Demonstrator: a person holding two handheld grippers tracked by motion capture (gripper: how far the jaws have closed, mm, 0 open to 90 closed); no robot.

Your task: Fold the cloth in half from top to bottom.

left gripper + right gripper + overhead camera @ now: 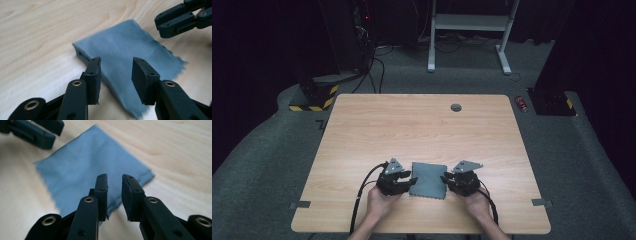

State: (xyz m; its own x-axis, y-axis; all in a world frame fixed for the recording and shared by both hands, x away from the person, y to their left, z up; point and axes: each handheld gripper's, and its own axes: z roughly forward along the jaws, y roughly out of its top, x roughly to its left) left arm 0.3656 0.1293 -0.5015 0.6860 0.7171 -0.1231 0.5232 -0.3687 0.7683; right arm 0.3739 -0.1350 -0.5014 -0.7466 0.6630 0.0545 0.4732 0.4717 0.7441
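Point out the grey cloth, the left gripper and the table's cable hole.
grey cloth (428, 179), high view, middle of the folded fabric.
left gripper (116, 68), left gripper view, gap between its fingertips.
cable hole (456, 107), high view, its round cap.

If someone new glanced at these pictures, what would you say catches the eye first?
A folded grey-blue cloth lies flat near the front edge of the wooden table. The left gripper and right gripper flank it, each with jaws apart over a cloth edge, gripping nothing.
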